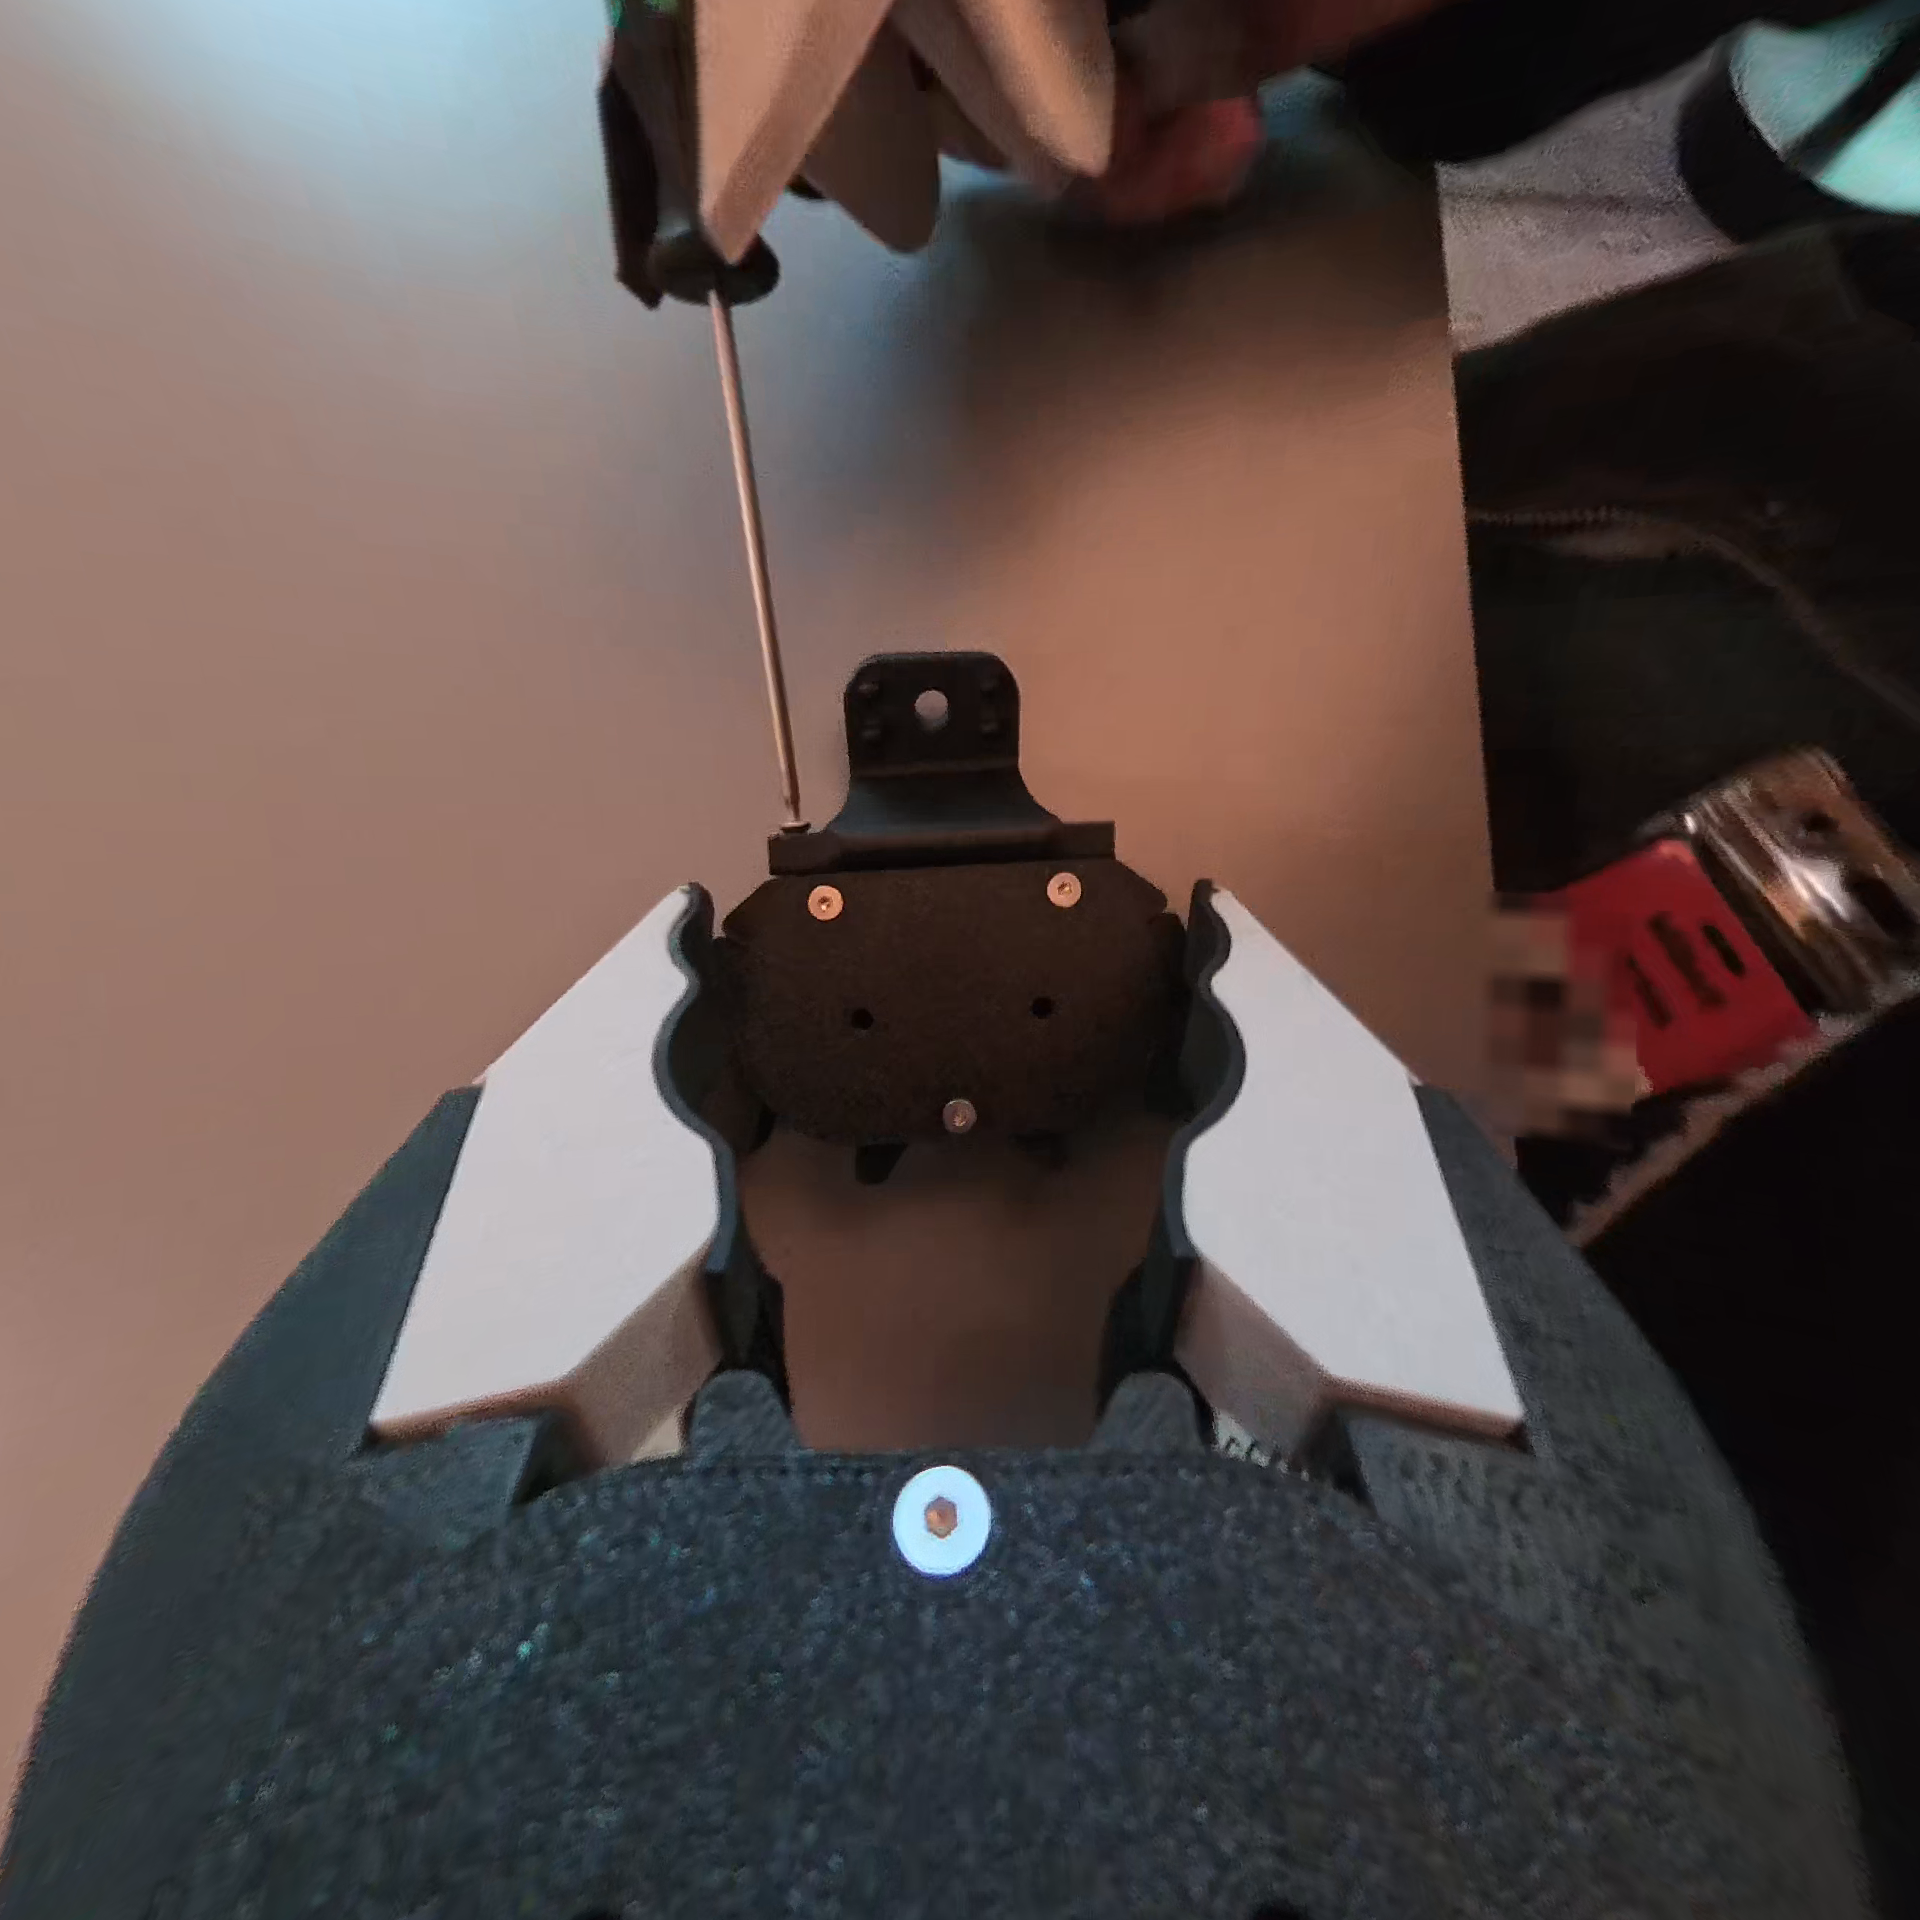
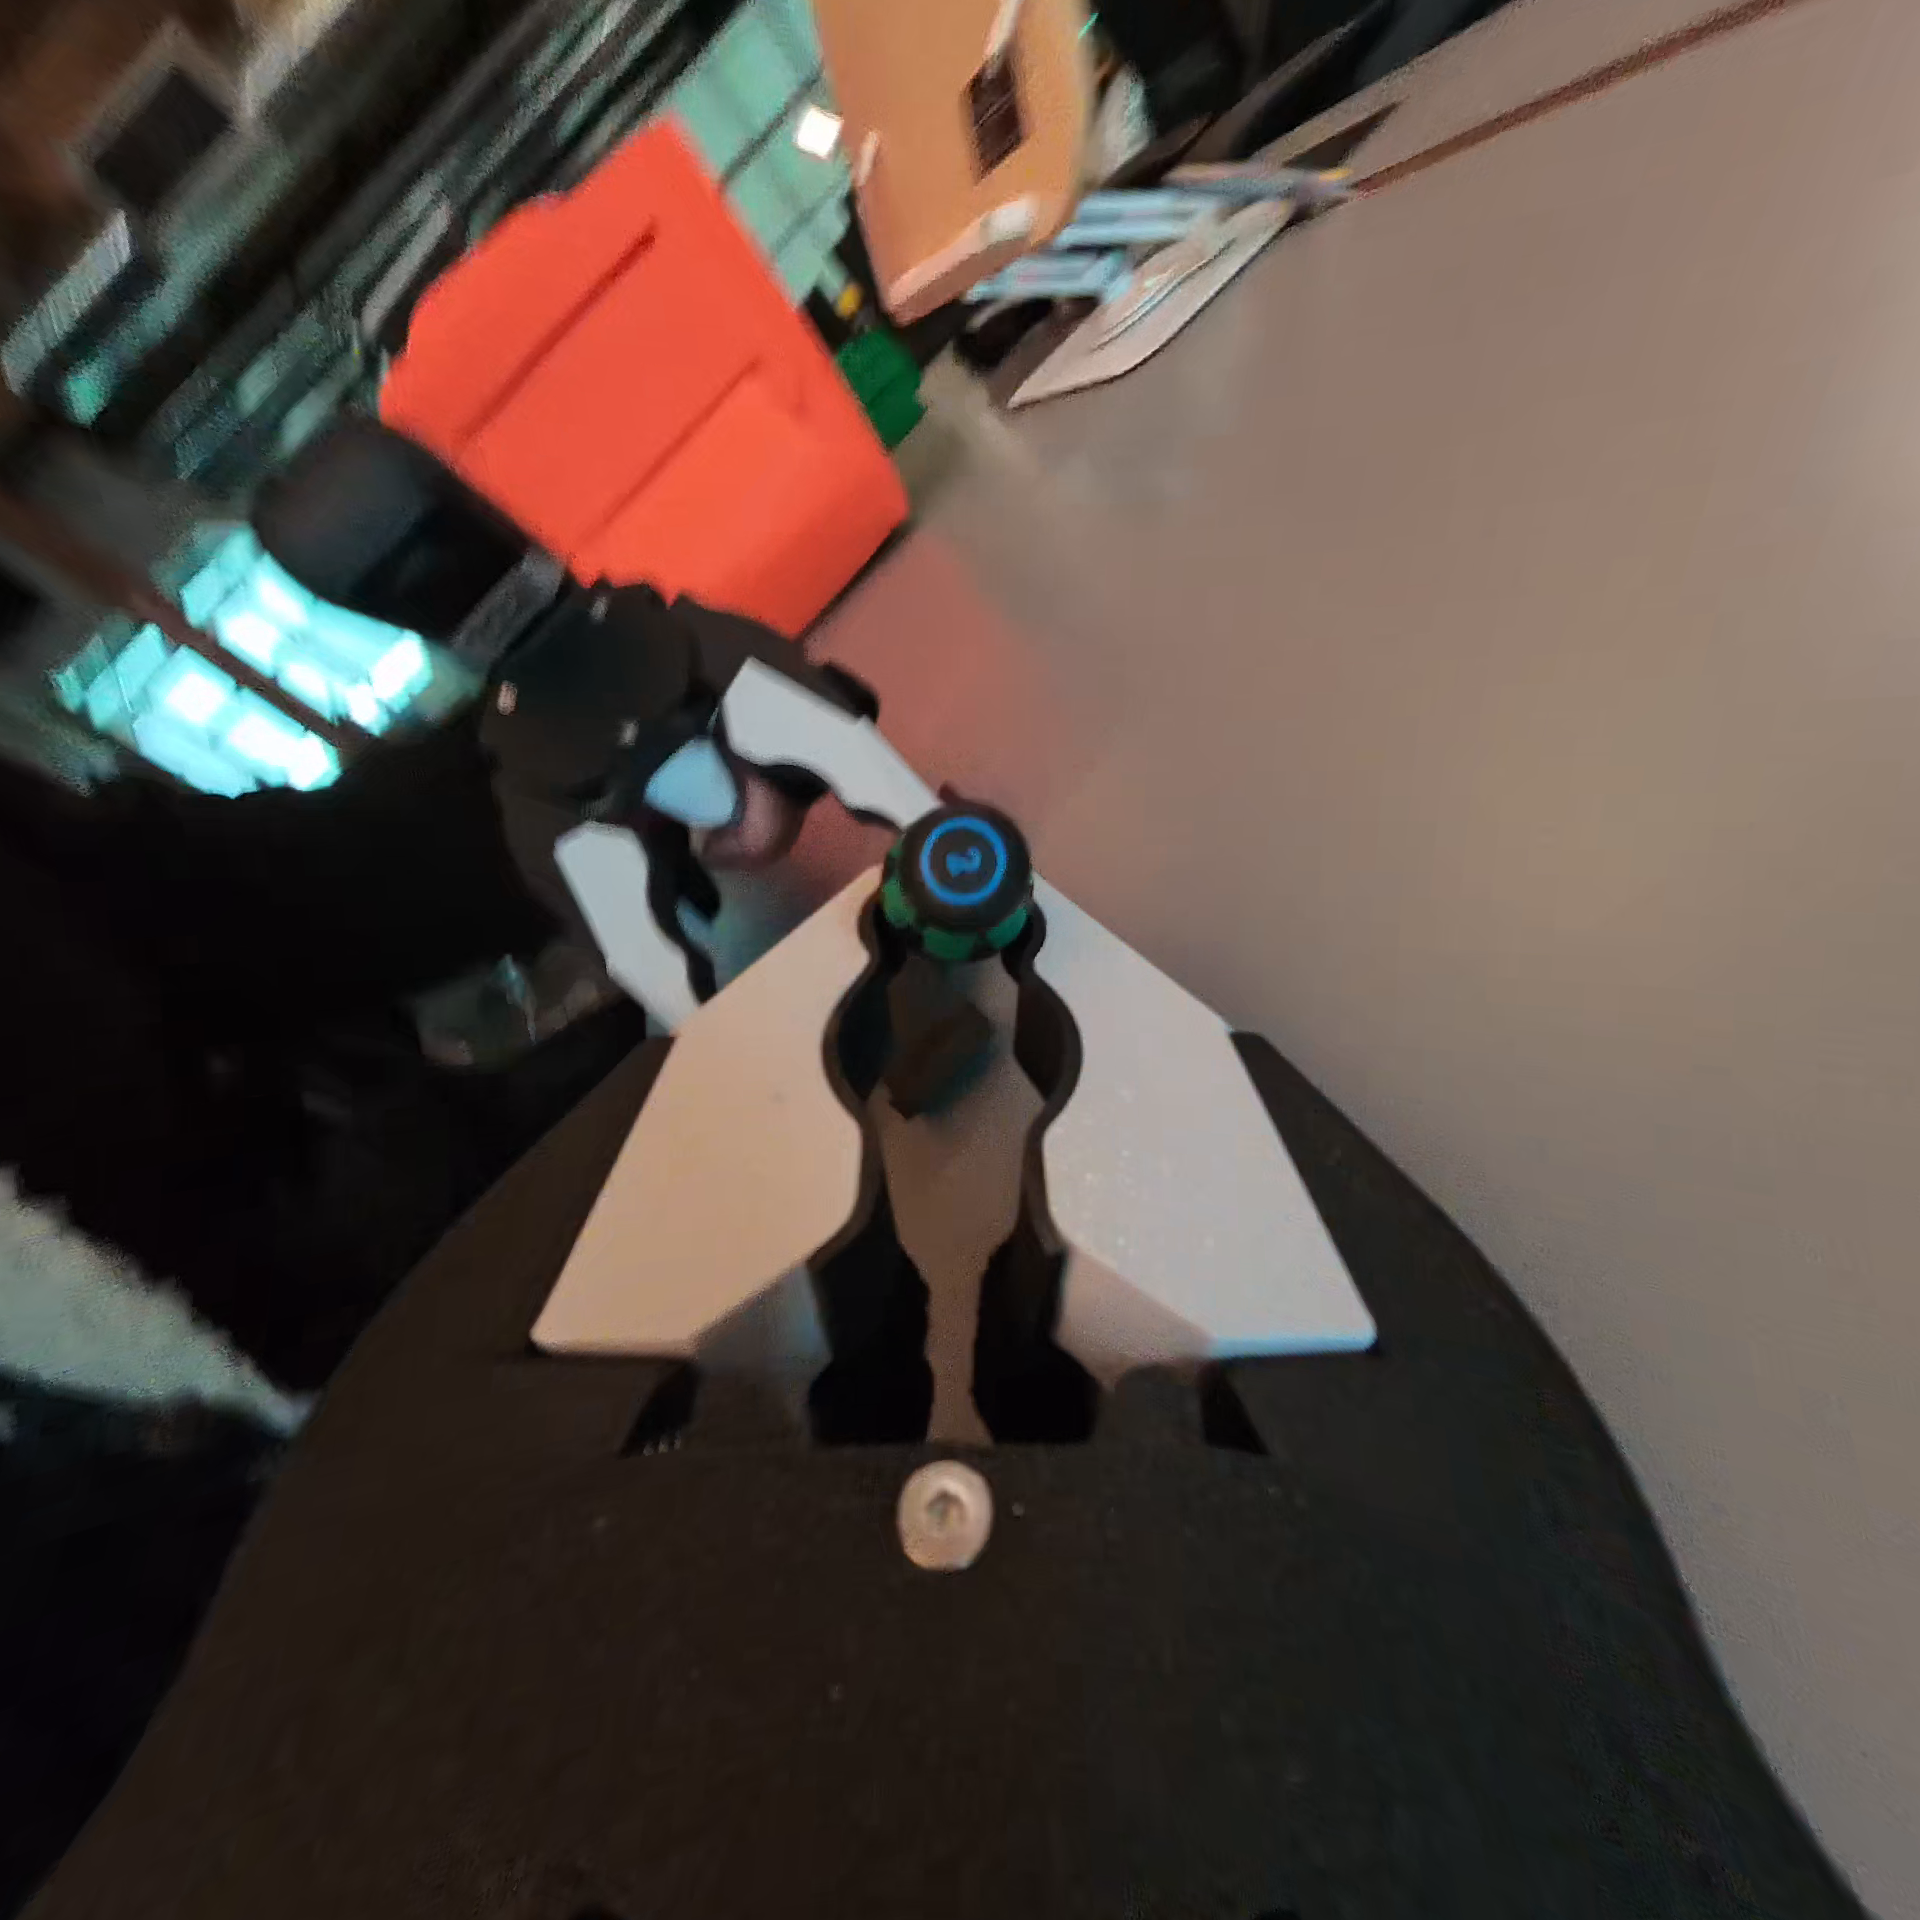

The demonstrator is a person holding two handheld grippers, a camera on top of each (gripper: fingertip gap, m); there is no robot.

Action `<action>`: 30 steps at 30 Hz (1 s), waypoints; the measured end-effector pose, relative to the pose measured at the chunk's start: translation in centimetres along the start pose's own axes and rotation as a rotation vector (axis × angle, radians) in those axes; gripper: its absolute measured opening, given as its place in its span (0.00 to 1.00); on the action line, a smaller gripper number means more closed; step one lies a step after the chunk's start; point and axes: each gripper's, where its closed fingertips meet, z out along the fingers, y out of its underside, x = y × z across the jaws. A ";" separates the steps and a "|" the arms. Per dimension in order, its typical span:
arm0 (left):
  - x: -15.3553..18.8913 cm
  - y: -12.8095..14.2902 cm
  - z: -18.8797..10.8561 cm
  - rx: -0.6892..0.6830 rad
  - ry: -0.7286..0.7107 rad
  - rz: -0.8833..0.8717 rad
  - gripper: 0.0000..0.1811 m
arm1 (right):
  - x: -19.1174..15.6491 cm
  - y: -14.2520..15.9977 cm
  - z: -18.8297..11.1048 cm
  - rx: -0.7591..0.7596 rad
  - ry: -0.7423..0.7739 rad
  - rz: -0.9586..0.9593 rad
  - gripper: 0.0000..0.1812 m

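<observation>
A smooth, matte grey tabletop (image 1: 312,623) carries the scene. In the right wrist view, flat grey sheets and a stack of thin light-blue items (image 2: 1143,260) lie on the table's far end, near its edge. Whether the black bracketed part (image 1: 935,935) rests on the surface cannot be told.

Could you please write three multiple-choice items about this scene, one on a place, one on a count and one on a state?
1. Where does the screwdriver tip rest?
A. on the small screw at the black part's upper left edge
B. on the table
C. in the top tab hole

2. How many silver screws sit in the black part's round face?
A. one
B. three
C. five

3. How is the left gripper?
A. wide open, empty
B. shut on the black part
C. lying on the table

Answers: 1 A, the shaft ends on that screw. 2 B, two above and one below. 3 B, both fingers press the part's sides.
</observation>
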 end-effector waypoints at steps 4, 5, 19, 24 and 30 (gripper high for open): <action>0.6 1.2 -1.1 0.003 0.057 0.055 0.50 | -1.8 2.0 0.4 -0.198 -0.068 -0.374 0.09; 0.6 1.3 -1.2 0.007 0.063 0.060 0.50 | -2.0 2.4 0.5 -0.234 -0.066 -0.490 0.09; 0.6 1.6 -1.6 0.039 0.081 0.056 0.50 | 0.8 2.7 -0.5 -0.487 0.208 -1.822 0.09; 0.8 1.6 -1.6 0.030 0.090 0.074 0.50 | 1.2 0.4 -0.1 -0.429 0.312 -2.219 0.08; 1.0 1.3 -1.6 0.020 0.127 0.015 0.48 | 1.6 0.2 0.2 -0.376 0.319 -2.276 0.09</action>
